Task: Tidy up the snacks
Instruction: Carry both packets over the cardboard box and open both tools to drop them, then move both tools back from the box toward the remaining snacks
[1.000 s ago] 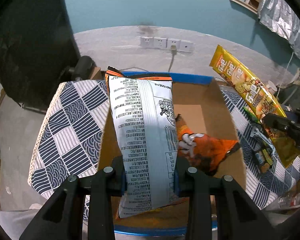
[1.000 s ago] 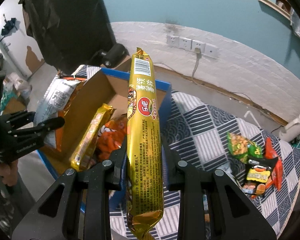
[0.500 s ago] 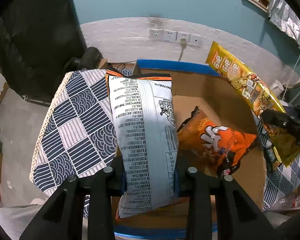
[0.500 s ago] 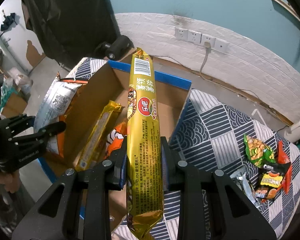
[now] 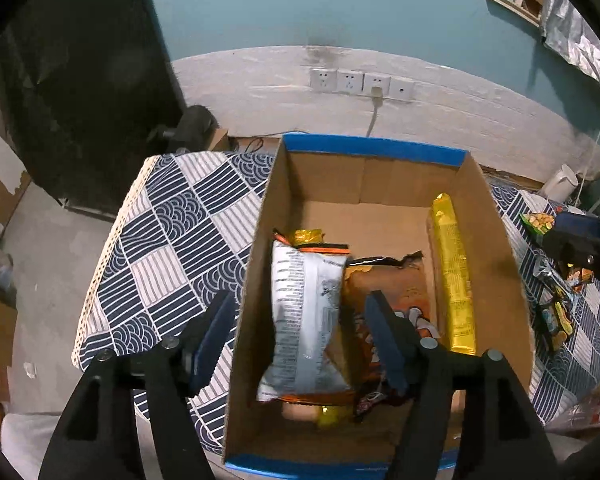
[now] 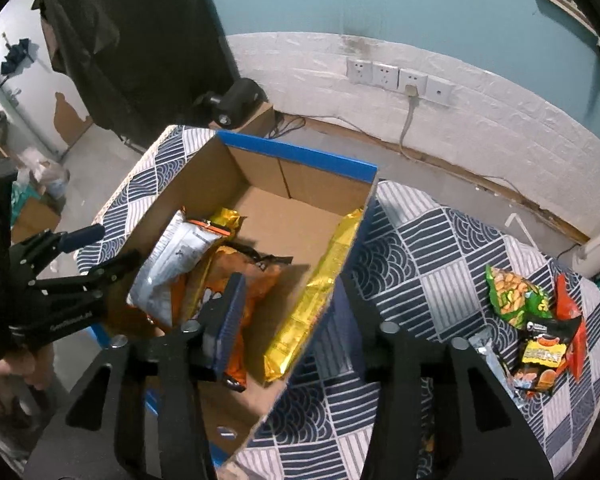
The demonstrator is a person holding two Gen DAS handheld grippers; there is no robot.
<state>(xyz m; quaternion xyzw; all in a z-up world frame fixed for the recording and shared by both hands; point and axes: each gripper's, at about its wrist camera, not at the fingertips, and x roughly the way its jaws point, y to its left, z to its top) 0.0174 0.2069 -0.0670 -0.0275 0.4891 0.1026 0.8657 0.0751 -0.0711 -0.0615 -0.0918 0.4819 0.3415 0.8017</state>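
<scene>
Both bags dropped into box (image 5: 260, 216); jaws opening

A lived-in room at home: patterned tablecloth (image 6: 440, 248), wall sockets (image 6: 396, 76), peeling paint.

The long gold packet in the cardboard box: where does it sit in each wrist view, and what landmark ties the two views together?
Left wrist: the long gold packet lies right of centre, along the box's right inner wall.
Right wrist: it is at centre, leaning on the same wall, running from upper right to lower left.
Shared landmark: the blue rim on the box's far edge.
</scene>
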